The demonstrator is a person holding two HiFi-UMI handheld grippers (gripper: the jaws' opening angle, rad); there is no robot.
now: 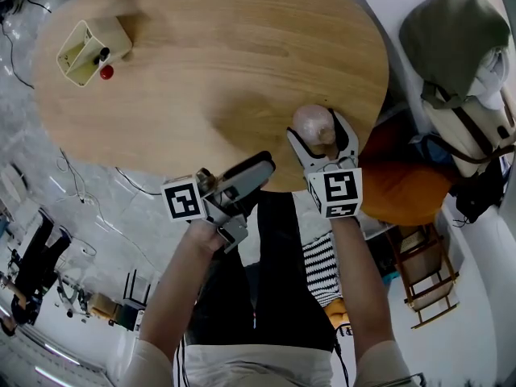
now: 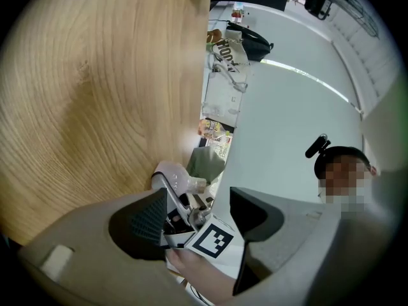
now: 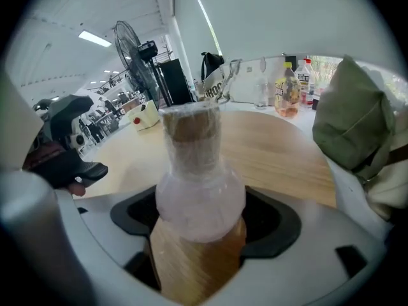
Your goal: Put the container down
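Wooden table (image 1: 242,55); right gripper (image 3: 201,231) pinches container (image 3: 197,183); left gripper (image 1: 251,176) jaws spread; box (image 1: 89,48) well apart.

cream box (image 1: 87,48) on table (image 1: 242,71) far-left, 1 red ball (image 1: 106,72) just beside it; olive bag (image 1: 451,35) off table's right.

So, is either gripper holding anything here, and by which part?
The right gripper holds the container by its round lower body, one jaw on each side; the left gripper is open and empty.

Left claw (image 2: 199,219) gapes empty by the wooden table (image 2: 95,94).
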